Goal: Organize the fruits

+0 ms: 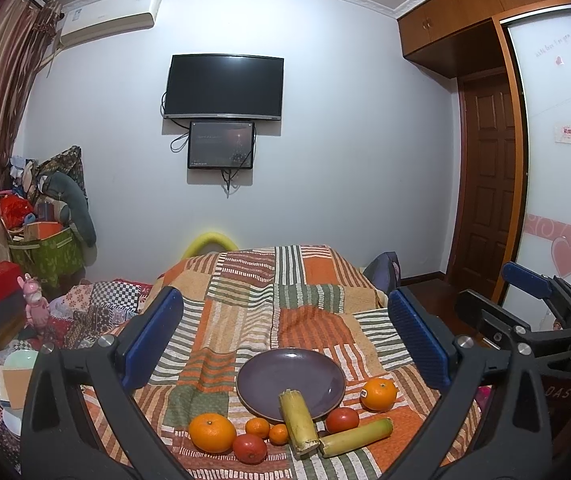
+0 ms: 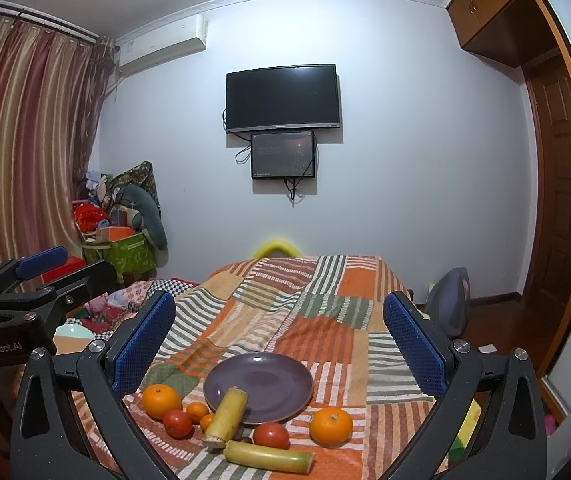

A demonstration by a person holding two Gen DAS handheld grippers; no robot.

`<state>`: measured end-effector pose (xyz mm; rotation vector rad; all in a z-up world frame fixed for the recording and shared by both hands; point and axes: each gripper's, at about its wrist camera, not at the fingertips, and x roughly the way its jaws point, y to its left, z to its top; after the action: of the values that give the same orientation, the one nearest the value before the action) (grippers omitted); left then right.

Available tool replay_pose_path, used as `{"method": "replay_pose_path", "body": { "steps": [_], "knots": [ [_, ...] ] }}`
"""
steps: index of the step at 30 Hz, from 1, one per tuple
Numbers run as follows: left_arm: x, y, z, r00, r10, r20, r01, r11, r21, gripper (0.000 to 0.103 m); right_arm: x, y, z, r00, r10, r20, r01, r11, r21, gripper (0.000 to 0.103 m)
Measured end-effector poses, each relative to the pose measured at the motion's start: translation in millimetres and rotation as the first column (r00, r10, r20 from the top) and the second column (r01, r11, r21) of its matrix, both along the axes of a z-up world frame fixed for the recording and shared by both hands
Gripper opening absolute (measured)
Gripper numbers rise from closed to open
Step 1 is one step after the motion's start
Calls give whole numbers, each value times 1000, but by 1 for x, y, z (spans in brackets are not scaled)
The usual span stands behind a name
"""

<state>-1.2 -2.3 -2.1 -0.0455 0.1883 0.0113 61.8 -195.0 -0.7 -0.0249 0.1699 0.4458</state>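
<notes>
A purple plate (image 1: 285,376) (image 2: 269,376) lies on the patchwork cloth. One yellow-green cane piece (image 1: 298,422) (image 2: 227,414) leans on its near rim; another (image 1: 355,437) (image 2: 267,456) lies flat in front. Around them are two big oranges (image 1: 212,432) (image 1: 379,394) (image 2: 161,400) (image 2: 330,426), two small tangerines (image 1: 258,427) (image 2: 197,411) and two red tomatoes (image 1: 249,448) (image 1: 342,420) (image 2: 271,435) (image 2: 177,423). My left gripper (image 1: 285,336) and right gripper (image 2: 279,336) are both open, empty, held above and behind the fruit.
The cloth-covered table (image 1: 285,280) ends at a far edge near the wall. The right gripper shows at the right of the left wrist view (image 1: 525,312); the left gripper shows at the left of the right wrist view (image 2: 25,292). Clutter and boxes (image 1: 41,240) stand at the left.
</notes>
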Motion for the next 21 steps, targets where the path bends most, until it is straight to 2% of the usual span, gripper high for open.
{"method": "replay_pose_path", "body": {
  "steps": [21],
  "knots": [
    [0,0,1,1000,-1,-1,1,1000,-1,103,1,-1,1,1000,1,5,-1,1000,9,103]
  ]
}}
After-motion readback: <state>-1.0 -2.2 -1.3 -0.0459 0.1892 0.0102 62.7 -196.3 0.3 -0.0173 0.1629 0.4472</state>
